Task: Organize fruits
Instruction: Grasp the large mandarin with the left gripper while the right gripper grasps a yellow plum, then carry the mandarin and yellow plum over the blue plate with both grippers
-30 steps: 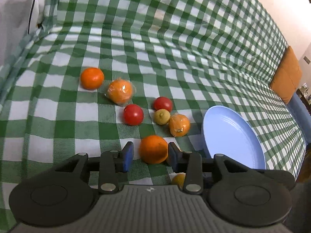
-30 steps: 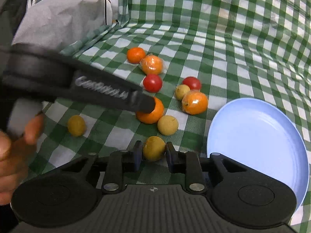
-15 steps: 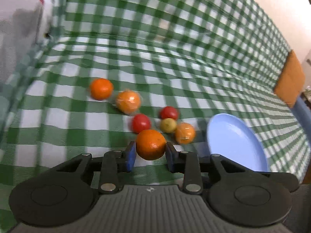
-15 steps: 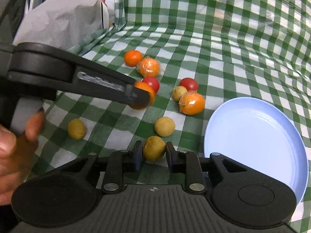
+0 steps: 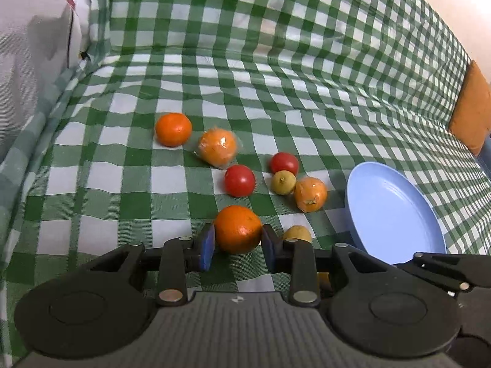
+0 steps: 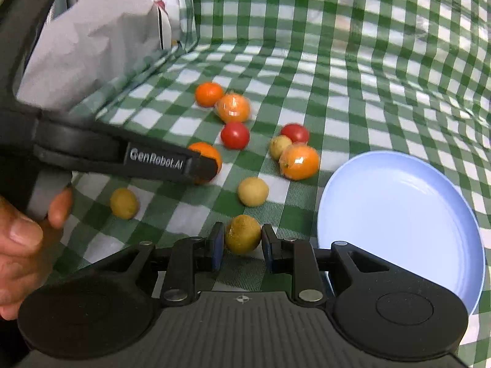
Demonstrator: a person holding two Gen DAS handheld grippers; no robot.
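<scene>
Checked woven cloth [image 5: 276, 92], glossy smooth plastic-looking plate [image 5: 392, 211], shiny-skinned tomatoes [image 5: 239, 180].

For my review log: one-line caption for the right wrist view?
Right gripper shut on small yellow-brown fruit beside empty light-blue plate.

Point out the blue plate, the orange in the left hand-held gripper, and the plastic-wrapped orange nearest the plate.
blue plate [image 6: 399, 208], right wrist view, bare centre.
held orange [image 5: 237, 229], left wrist view, front face.
wrapped orange [image 5: 310, 194], left wrist view, middle.
</scene>
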